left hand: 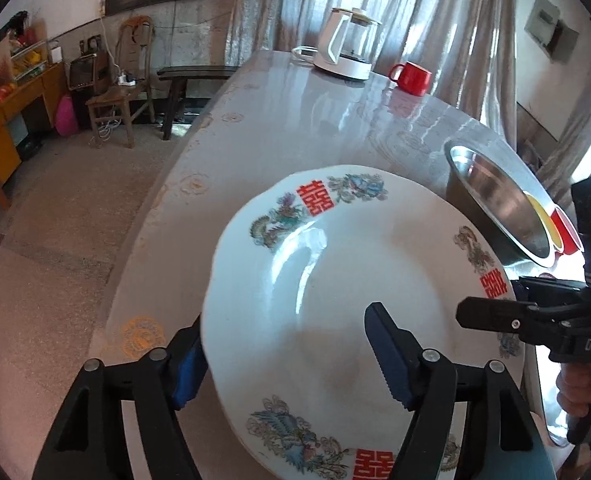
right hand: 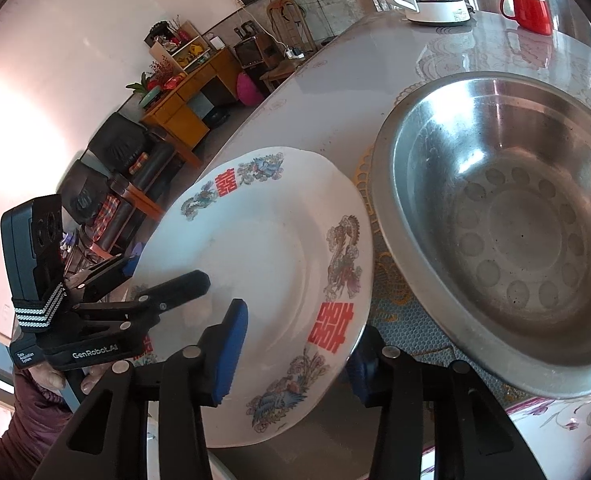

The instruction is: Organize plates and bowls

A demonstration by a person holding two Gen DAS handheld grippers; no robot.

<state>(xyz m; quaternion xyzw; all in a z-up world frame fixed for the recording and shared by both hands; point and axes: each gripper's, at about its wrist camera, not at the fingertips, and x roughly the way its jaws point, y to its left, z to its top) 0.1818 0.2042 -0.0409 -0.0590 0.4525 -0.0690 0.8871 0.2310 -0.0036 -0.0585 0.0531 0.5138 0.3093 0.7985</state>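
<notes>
A white plate [left hand: 335, 272] with red characters and painted birds and dragons is held tilted over the table's near edge. My left gripper [left hand: 287, 356] grips its left rim, one blue pad at the rim's outer edge and the other on the upper face. In the right wrist view, my right gripper [right hand: 295, 360] grips the same plate [right hand: 263, 264] at its right rim, with one pad on top and the other finger beneath. Each gripper shows in the other's view: the right gripper [left hand: 491, 300] at the plate's right edge, the left gripper [right hand: 167, 272] at its left edge.
A big steel basin [right hand: 515, 220] stands just right of the plate on a yellow perforated mat [right hand: 367, 184]. A flowered dish [right hand: 555, 420] lies near its front. A white kettle [left hand: 347, 44] and a red mug [left hand: 411, 76] stand at the far end. The table edge [left hand: 163, 208] drops to the floor on the left.
</notes>
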